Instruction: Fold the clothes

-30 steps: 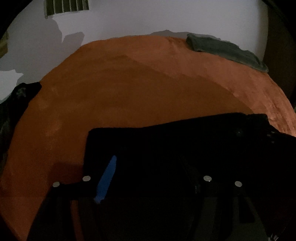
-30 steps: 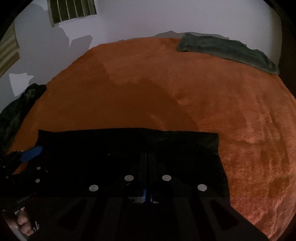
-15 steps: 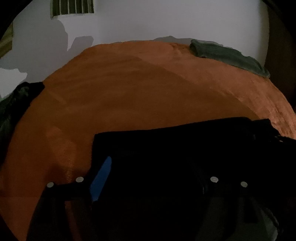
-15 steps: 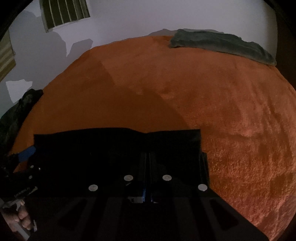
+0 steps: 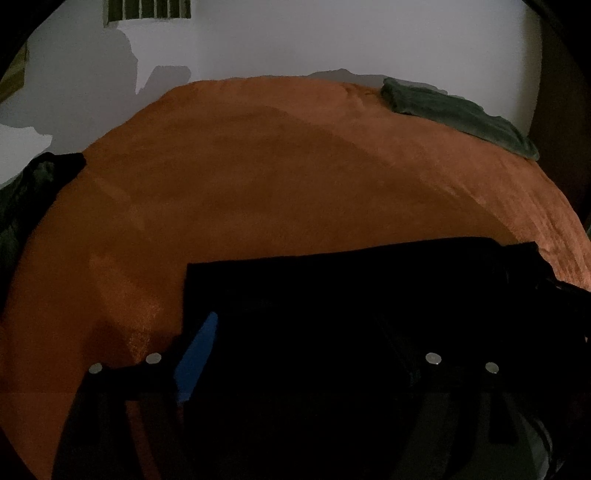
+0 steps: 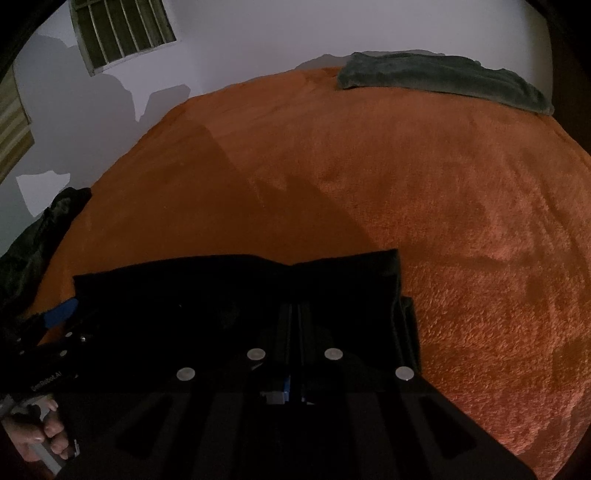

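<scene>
A black garment [image 5: 332, 295] lies folded flat on the orange blanket [image 5: 258, 184] close in front of me. My left gripper [image 5: 295, 332] hovers over the garment's left end. Its jaws are opening wide, the blue pad [image 5: 195, 350] shows at the cloth's left edge, and the pads do not press on the cloth between them. The right gripper [image 6: 293, 310] is shut, its fingers pressed together on the black garment [image 6: 221, 288] near the far edge, where the cloth puckers into a notch. The left gripper's blue pad [image 6: 61, 312] shows at the garment's left corner.
A grey-green folded cloth [image 6: 443, 79] lies at the bed's far right corner. A dark heap of clothes [image 6: 37, 236] sits at the left edge. A white wall with a barred window [image 6: 122, 33] stands behind. A person's hand [image 6: 40, 432] holds the left gripper's handle.
The left jaws have spread wider apart. In the right wrist view the garment's right edge has drawn in towards the shut fingers, and the view has rolled slightly.
</scene>
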The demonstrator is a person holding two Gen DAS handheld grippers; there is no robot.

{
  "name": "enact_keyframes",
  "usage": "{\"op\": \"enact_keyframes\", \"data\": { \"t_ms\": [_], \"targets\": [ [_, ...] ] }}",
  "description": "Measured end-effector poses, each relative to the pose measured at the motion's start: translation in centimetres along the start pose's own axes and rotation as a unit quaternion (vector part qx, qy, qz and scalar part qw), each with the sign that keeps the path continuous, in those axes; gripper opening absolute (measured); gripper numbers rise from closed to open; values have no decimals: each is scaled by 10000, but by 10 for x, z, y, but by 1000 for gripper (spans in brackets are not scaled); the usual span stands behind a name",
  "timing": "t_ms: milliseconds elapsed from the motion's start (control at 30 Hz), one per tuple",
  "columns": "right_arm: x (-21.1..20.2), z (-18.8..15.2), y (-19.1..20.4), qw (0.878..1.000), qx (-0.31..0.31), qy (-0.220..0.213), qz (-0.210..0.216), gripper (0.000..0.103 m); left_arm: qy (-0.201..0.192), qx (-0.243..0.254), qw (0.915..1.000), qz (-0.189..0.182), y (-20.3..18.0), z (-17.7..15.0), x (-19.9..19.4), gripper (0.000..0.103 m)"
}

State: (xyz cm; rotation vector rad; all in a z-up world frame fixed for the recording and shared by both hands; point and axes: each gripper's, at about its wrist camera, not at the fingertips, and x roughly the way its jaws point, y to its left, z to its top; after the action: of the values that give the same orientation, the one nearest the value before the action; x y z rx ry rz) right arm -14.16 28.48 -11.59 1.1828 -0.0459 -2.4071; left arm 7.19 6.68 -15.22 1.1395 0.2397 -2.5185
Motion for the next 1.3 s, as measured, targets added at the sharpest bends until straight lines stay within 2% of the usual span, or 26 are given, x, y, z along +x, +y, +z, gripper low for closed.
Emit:
{"op": "enact_keyframes", "data": {
  "t_ms": [133,233,400,567,633,667,700,733,767,833,867,933,1000,1133,1200,1300],
  "targets": [
    [1,0,-1,10000,7,-21,4,2,245,-300,9992,-88,9,1,9,102],
    [2,-1,-2,10000,14,-33,7,2,385,-651,9966,-338,21,1,14,102],
    [2,-4,-1,10000,-7,-66,-4,2,356,-622,9969,-314,18,2,11,102],
    [0,-1,0,10000,44,-15,33,2,430,-792,9955,-294,24,8,-3,102],
    [-11,5,5,9996,18,-147,228,3,407,-852,9944,-472,22,13,-16,102],
    [-20,8,9,9986,-49,-313,423,16,313,-849,9946,-513,19,16,-23,102],
    [-26,11,19,9982,-207,-380,421,29,199,-791,9953,-524,14,20,-29,102],
    [-30,14,30,9976,-376,-435,396,54,83,-690,9961,-535,6,23,-35,102],
    [-35,16,42,9966,-545,-490,372,56,10,-543,9971,-537,-3,25,-37,102],
    [-29,15,60,9968,-703,-291,251,53,-25,-223,9987,-448,-20,27,-34,102],
    [-25,15,69,9966,-776,-182,188,34,-14,-166,9994,-294,-24,26,-29,102],
    [-18,14,86,9957,-923,34,64,18,110,-115,9998,-89,-27,24,-16,102],
    [-5,12,85,9960,-867,198,12,17,238,-136,9995,187,-20,24,-3,102],
    [6,10,63,9954,-900,242,-237,5,262,-489,9977,397,12,27,6,102],
    [4,11,44,9961,-728,205,-459,5,257,-653,9968,383,27,29,8,102],
    [5,13,0,9972,-150,276,-684,5,398,-727,9965,143,33,28,19,102]
  ]
}}
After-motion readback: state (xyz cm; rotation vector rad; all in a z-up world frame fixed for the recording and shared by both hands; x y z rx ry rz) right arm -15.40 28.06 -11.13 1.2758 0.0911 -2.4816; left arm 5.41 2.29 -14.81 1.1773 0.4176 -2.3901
